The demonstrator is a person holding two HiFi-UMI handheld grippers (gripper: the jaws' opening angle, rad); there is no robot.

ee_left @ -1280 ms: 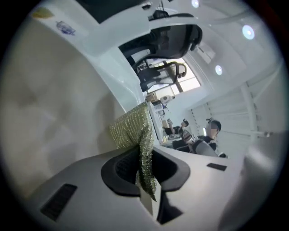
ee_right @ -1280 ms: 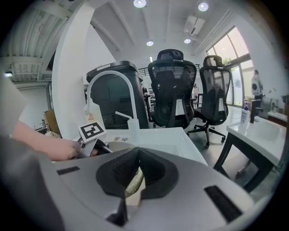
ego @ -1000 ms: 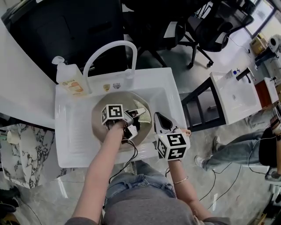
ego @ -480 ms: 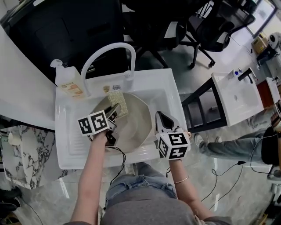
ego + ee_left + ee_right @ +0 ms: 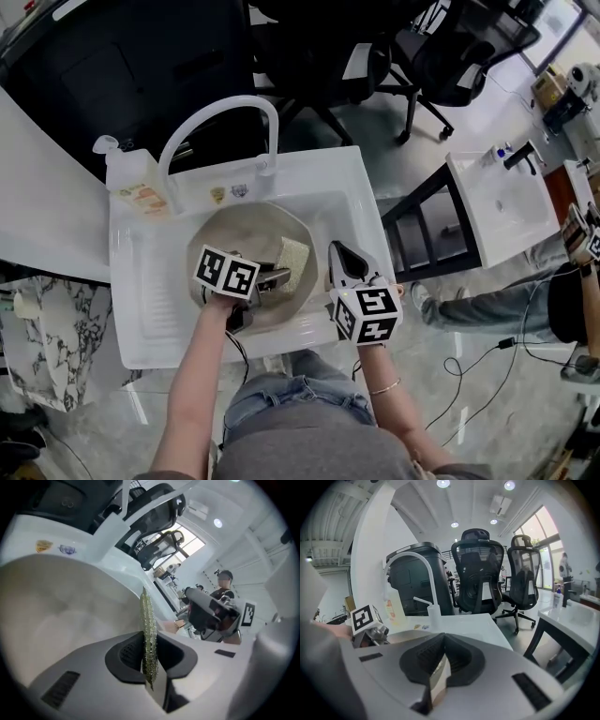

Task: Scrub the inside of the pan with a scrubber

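A round pale metal pan [image 5: 234,239] lies in the white sink [image 5: 150,281]. My left gripper [image 5: 277,275] reaches into the pan from the near side and is shut on a flat yellow-green scrubber [image 5: 292,255]. In the left gripper view the scrubber [image 5: 148,630] stands edge-on between the jaws, against the pan's inside [image 5: 61,616]. My right gripper [image 5: 339,260] sits at the pan's right edge. Its jaws [image 5: 440,667] are shut on a thin pale metal strip that looks like the pan's rim.
A white arched faucet [image 5: 216,112] rises behind the pan. A soap bottle [image 5: 131,183] stands at the sink's back left corner. Black office chairs [image 5: 480,569] and a second white sink [image 5: 502,202] are to the right. A person stands far right.
My left gripper has swept the scrubber from the pan's far side towards its right side, and the marker cube has moved right. The right gripper has stayed put.
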